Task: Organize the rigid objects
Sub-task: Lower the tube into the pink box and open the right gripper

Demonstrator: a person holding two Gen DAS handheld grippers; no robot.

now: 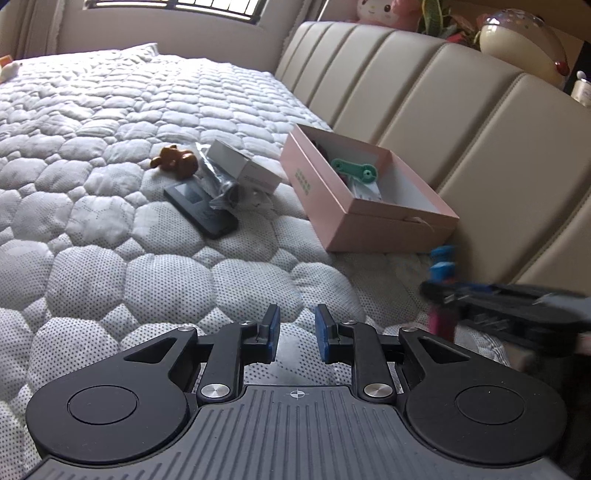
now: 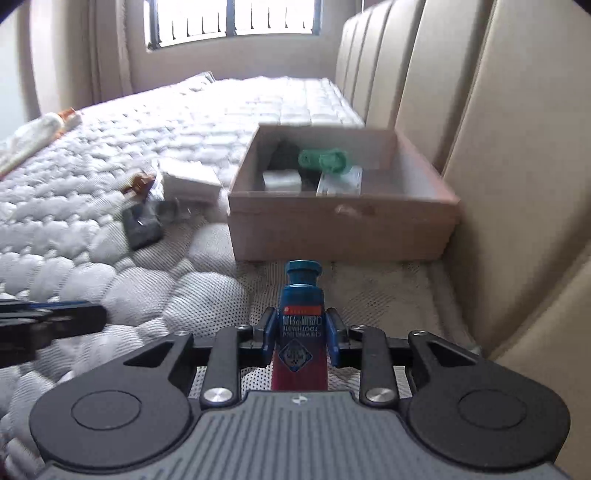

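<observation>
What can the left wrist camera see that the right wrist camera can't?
Only the left view shows the pink plush and round lamp behind the headboard, and the empty left tool. Only the right view shows the print on the tube that the right tool grips. Both show the box, green part and brown toy.
</observation>
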